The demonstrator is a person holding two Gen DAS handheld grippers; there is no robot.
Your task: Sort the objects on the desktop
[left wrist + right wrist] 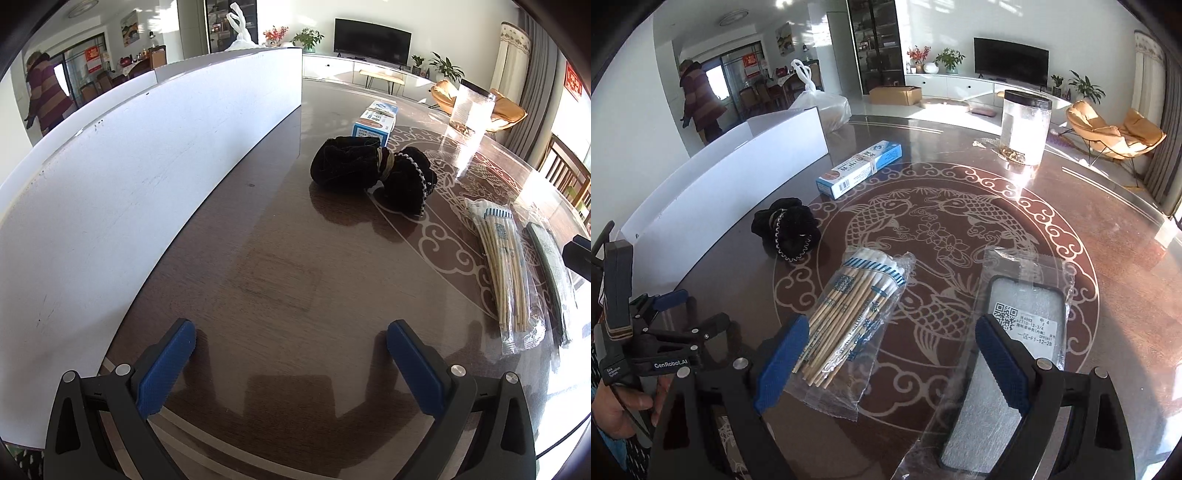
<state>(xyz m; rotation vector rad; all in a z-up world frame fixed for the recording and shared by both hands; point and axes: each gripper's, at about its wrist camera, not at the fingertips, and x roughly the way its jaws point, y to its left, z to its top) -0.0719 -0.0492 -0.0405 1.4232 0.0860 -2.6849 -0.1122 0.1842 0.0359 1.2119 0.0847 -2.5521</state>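
Along the left edge of the table [258, 280] a long white box [129, 177] is standing, its tall wall closing off that whole side. The left hand-held gripper [291, 343] is hovering just beside that wall, its blue pads spread wide with only bare tabletop showing between them. A hand [620, 406] is gripping its handle at the lower left of the right wrist view.

Further in, a black scrunchie [786, 229] is lying near the white wall, and beyond it a blue-and-white carton [860, 168] is resting flat. Nearer the middle, a clear bag of cotton swabs [853, 314] is lying on the fish pattern, its lower end reaching between the fingers of the right hand-held gripper [892, 339]. That gripper is also standing wide apart, pinching nothing; its left pad is sitting just beside the swab bag.

To the right, a phone case in a clear sleeve [1023, 332] is lying partly under the right pad. Far back, a clear jar with a dark lid [1025, 127] is standing in the sunlight.
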